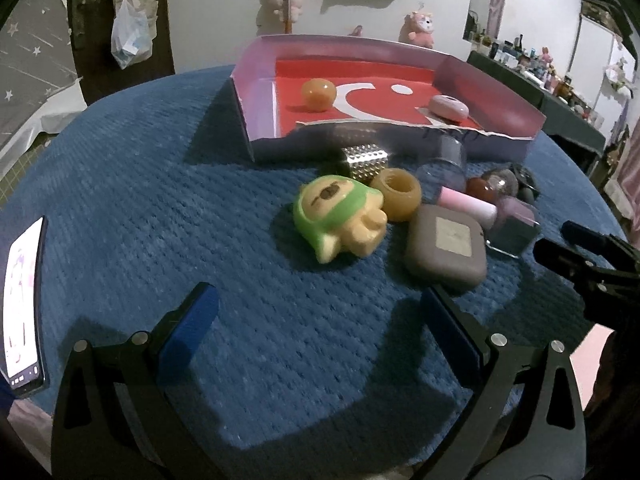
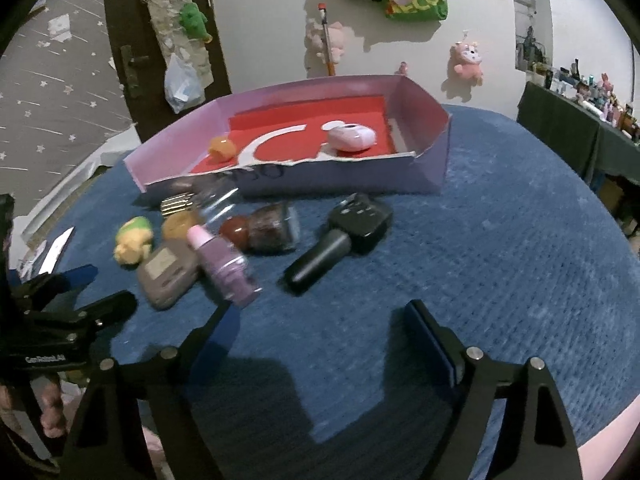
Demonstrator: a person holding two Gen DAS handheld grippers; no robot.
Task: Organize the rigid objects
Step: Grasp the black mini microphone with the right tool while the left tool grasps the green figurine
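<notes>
Both hand-held grippers, left (image 1: 316, 320) and right (image 2: 320, 332), spread empty; black microphone (image 2: 340, 240) plain only from right wrist.

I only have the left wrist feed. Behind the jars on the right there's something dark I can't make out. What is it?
Observer: A black toy microphone, lying on the blue cloth beside the jars, outside the box.
Operator: Is my right gripper holding anything?
Observer: No, the right gripper is open and empty above bare cloth.
Operator: What is nearest its fingers?
Observer: The purple bottle, lying just ahead of its left finger.
</notes>
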